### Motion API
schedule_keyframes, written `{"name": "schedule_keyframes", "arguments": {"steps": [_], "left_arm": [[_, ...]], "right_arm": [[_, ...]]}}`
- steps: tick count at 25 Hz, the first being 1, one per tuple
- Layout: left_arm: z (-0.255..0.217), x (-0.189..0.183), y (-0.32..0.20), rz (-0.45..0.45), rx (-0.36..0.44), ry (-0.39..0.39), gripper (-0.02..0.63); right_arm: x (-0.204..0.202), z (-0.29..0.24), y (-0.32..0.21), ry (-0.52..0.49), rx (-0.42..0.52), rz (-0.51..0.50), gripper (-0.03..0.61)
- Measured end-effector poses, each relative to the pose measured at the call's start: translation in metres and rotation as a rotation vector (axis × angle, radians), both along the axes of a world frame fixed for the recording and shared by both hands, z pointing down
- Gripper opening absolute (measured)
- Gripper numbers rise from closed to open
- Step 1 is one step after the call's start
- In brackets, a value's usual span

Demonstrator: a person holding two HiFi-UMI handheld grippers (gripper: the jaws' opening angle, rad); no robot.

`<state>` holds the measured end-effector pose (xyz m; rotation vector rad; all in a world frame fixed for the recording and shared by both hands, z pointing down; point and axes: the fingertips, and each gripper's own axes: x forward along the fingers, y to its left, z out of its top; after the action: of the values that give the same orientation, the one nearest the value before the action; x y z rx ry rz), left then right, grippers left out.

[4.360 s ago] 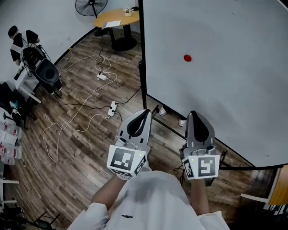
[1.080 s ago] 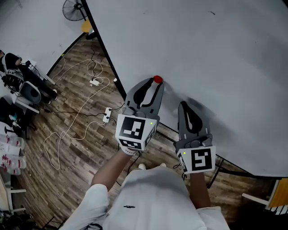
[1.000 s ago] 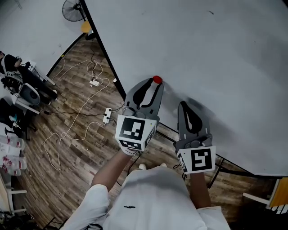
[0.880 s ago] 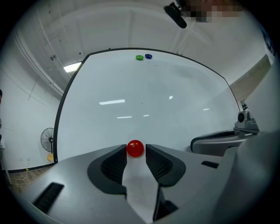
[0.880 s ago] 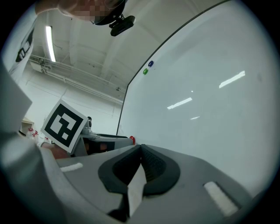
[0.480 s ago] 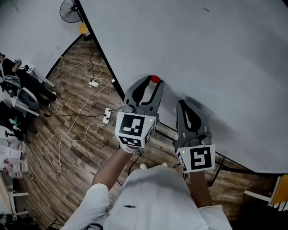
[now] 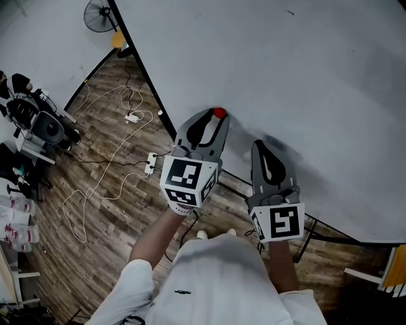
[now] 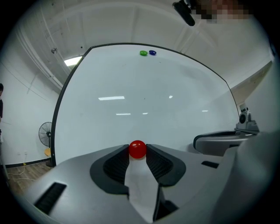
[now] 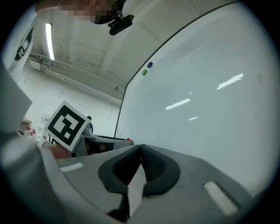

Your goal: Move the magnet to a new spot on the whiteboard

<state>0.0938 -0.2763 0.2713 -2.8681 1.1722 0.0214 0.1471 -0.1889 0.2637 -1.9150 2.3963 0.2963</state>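
A small red magnet sits on the whiteboard, near its lower left edge. My left gripper points level at the board, and the magnet is wedged between its two tips, touching both. Its jaws have just been closing a little on the magnet. In the left gripper view the left gripper fills the bottom, with the whiteboard ahead. My right gripper hangs just right of it, close to the board, shut with nothing in it. In its own view the right gripper shows its pads meeting.
A green magnet and a blue magnet sit near the board's top edge. Below on the wood floor lie white cables and a power strip. A fan stands at the far left wall, chairs with gear at the left.
Since the oldest frame both grippers have come up to the board, and the left one now has the red magnet between its tips. Over the last second hardly anything has moved.
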Motion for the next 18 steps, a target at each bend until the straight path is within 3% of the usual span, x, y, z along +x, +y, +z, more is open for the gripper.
{"name": "schedule_keyframes", "arguments": {"steps": [18], "left_arm": [[-0.003, -0.071, 0.038, -0.082, 0.002, 0.028, 0.124]], "right_arm": [[-0.013, -0.006, 0.004, 0.035, 0.030, 0.039, -0.002]]}}
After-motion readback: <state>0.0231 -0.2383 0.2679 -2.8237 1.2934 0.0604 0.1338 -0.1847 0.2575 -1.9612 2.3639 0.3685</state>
